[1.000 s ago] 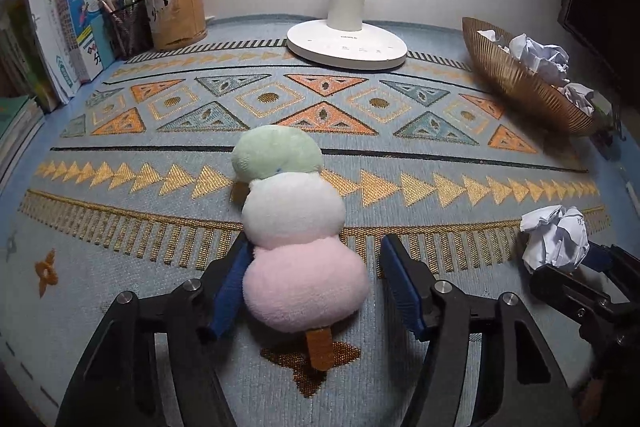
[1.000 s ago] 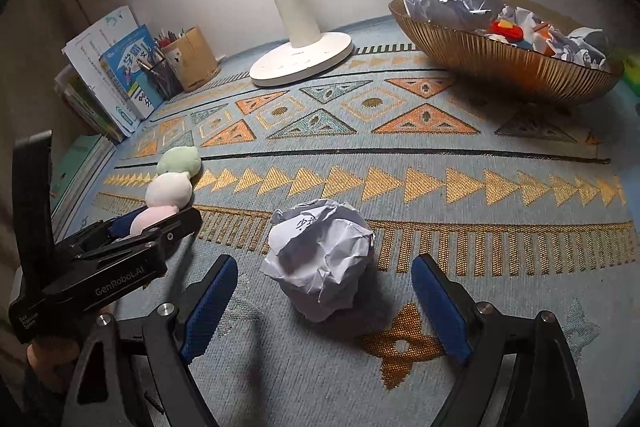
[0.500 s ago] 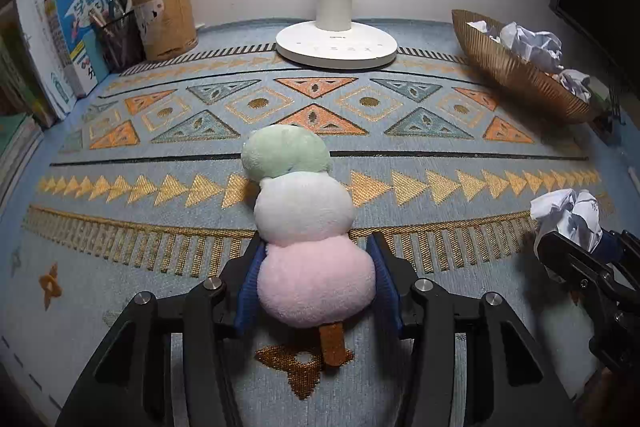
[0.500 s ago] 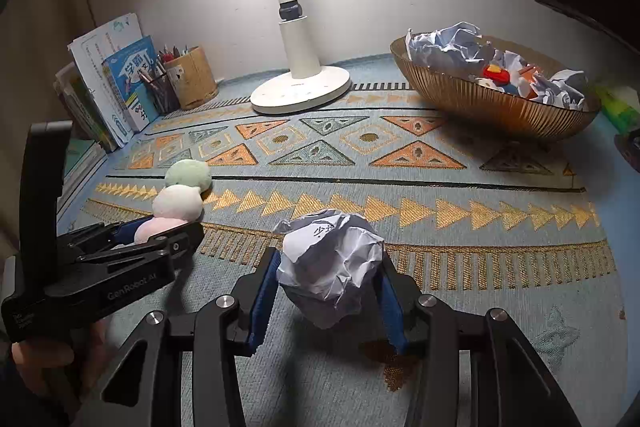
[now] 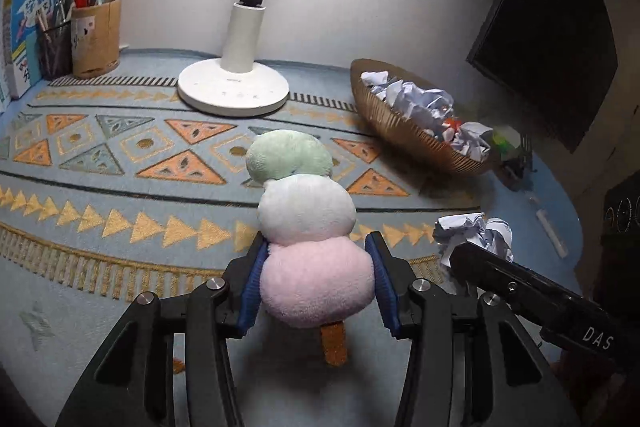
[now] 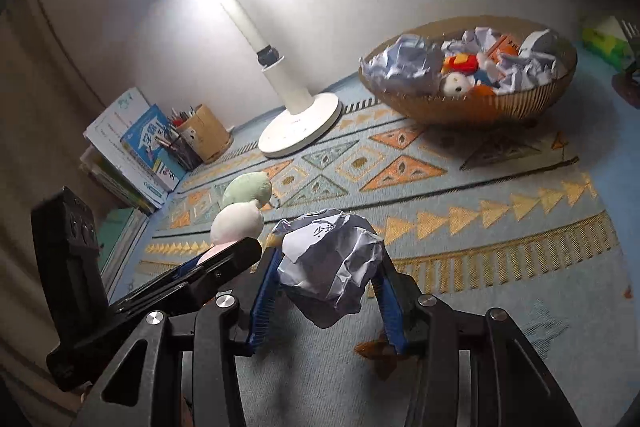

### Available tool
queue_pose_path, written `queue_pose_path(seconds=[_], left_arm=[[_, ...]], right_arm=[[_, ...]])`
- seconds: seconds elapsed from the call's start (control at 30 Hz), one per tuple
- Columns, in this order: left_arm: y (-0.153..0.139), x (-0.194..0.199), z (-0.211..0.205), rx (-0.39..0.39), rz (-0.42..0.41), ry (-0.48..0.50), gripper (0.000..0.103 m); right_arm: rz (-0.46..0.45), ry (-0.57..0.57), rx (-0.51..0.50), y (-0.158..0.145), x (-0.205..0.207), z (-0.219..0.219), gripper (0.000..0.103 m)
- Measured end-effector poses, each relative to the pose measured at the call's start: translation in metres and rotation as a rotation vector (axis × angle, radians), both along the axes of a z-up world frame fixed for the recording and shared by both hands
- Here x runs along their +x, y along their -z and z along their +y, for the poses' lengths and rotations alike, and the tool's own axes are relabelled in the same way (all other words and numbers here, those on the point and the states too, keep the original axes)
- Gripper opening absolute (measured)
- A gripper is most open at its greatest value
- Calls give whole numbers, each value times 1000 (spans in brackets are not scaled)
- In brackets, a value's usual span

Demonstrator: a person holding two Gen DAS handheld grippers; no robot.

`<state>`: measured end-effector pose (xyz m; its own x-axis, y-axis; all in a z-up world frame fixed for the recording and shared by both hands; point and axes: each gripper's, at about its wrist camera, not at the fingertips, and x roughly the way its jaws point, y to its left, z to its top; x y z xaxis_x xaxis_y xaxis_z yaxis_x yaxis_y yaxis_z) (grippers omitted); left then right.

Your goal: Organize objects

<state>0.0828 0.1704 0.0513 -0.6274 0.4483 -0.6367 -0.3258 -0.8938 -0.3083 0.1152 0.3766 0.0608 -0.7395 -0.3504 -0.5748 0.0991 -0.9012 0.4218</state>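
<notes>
The woven basket at the far right of the patterned mat is piled with crumpled paper and small bright toys. By the wall, a tan pen cup bristles with pens and pencils beside a dark mesh holder (also stocked). The left gripper reaches forward, blue pads clamped on the pink bottom ball of the plush dango skewer, which looks lifted off the mat. The right gripper tilts up beside it, pinching a paper ball clear of the mat. Handwriting on the paper ball is unreadable; "DAS" shows on the right gripper's body.
</notes>
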Motion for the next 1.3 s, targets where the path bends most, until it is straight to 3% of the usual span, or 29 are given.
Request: queue_pose_path(seconds=[0.17,0.3,0.5,0.6,0.63,0.8,0.93,1.0,1.03,1.07,1.1,1.2,1.3], left_arm=[[-47,-29,41,146,55,50,45],[-70,-64,92,127,104,90,45],[-91,-113,148,100,218,178,48],[-84,-141,153,103,186,157,65],[-81,-146,150,106,179,140,72],[-65,-132,107,113,176,75,72],[-58,-104,68,120,126,51,72],[-64,-87,43,106,151,31,73],[-68,-77,30,97,171,18,79],[-72,-68,18,90,191,2,93],[-76,-59,3,89,214,-15,101],[-82,-32,-38,95,259,-51,102],[-62,-10,-70,38,186,-27,102]], right_arm=[[129,127,83,-70,-9,50,45],[144,192,111,-98,-44,86,45],[76,255,232,-101,-134,108,46],[-18,263,244,-85,-170,122,57],[-51,252,225,-77,-176,126,57],[-77,264,207,-54,-150,127,58],[-73,212,169,-58,-125,111,58],[-69,178,178,-73,-115,94,58],[-55,162,172,-83,-108,85,58],[-36,145,157,-93,-100,75,58],[-18,127,138,-102,-91,65,67],[25,82,75,-107,-65,31,98],[-61,-70,25,-71,-62,-18,103]])
